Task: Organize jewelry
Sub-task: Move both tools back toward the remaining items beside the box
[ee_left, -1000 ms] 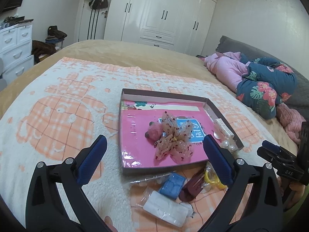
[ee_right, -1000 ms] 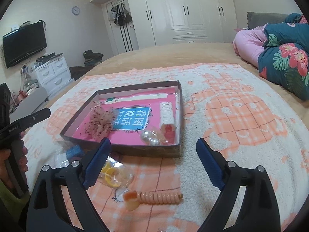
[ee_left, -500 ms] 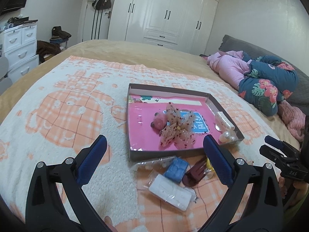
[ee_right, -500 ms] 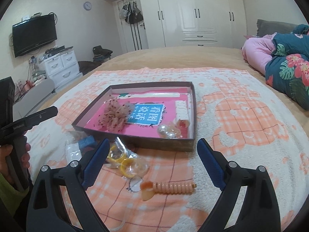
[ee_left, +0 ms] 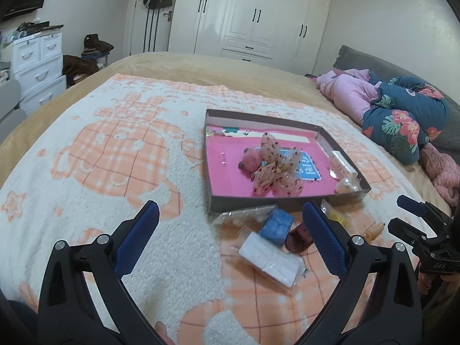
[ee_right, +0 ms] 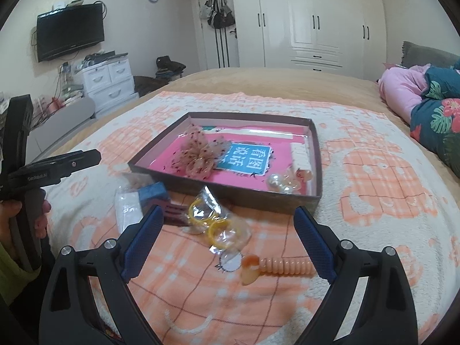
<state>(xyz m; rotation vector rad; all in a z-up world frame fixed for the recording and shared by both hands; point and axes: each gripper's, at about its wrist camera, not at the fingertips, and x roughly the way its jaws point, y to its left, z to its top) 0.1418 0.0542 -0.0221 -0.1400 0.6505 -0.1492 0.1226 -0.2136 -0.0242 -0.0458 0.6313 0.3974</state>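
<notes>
A: Jaw status?
B: Left gripper (ee_left: 228,240) and right gripper (ee_right: 227,243): jaws spread wide, nothing between them.
A: Item locations?
B: Blanket (ee_left: 115,158) carries the tray (ee_right: 247,194). Inside it: mesh bow (ee_left: 273,171), pearl piece (ee_right: 277,184). On the blanket near the tray's front wall: white packet (ee_left: 270,258), blue box (ee_left: 277,225), yellow rings (ee_right: 214,224), orange clip (ee_right: 276,266).

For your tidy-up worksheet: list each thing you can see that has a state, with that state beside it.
Left gripper: open, holding nothing.
Right gripper: open, holding nothing.
Tray: open-topped, partly filled.
Lace bow: inside the tray.
Yellow rings: bagged, outside the tray.
Orange clip: lying on the blanket.
Wardrobe doors: shut.
</notes>
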